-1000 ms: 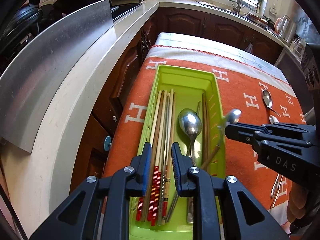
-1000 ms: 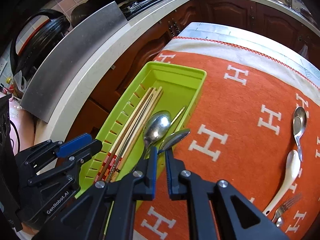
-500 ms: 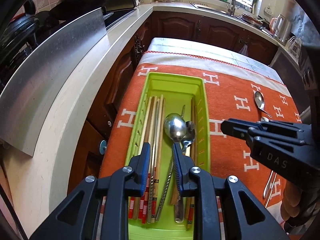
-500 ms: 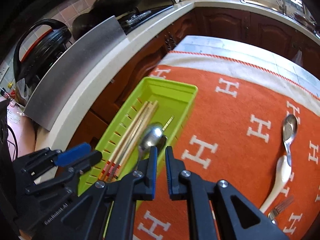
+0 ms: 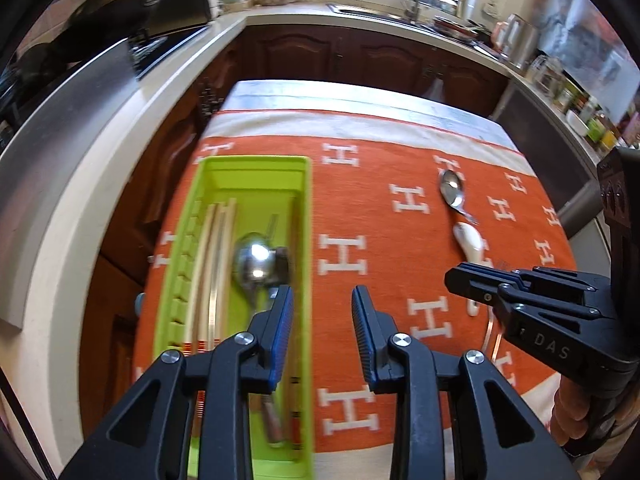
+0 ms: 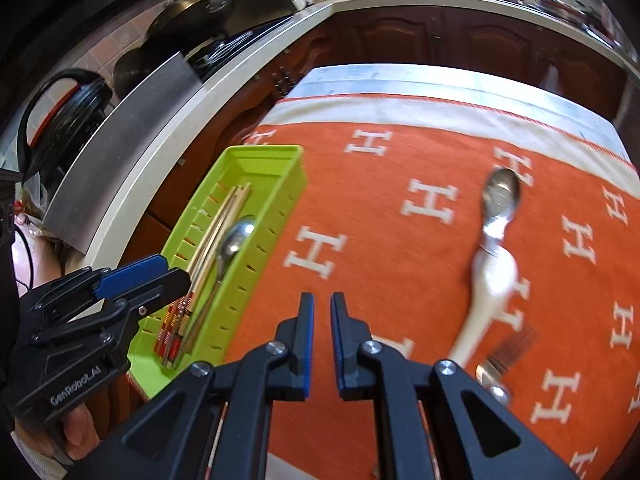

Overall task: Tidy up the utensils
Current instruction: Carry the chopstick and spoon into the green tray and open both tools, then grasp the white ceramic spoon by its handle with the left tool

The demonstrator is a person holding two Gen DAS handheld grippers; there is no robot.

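A lime green utensil tray (image 5: 306, 216) (image 6: 276, 216) lies on the left of the orange cloth and holds chopsticks (image 5: 216, 248) and metal spoons (image 5: 256, 264). My left gripper (image 5: 322, 320) is open and empty, above the tray's right wall. My right gripper (image 6: 321, 316) is nearly shut and empty, over the cloth to the right of the tray. A metal spoon (image 6: 500, 200) (image 5: 452, 192), a white ceramic spoon (image 6: 486, 292) (image 5: 468, 242) and a fork (image 6: 508, 352) lie on the cloth at the right.
The orange cloth with white H marks (image 6: 400, 240) covers the table. A white kitchen counter (image 5: 120, 152) with a steel panel and pans runs along the left. Dark wooden cabinets (image 5: 360, 56) stand behind the table.
The spoon that my right gripper held now lies in the tray. Both grippers have pulled back and shifted right. My left gripper has opened wider.
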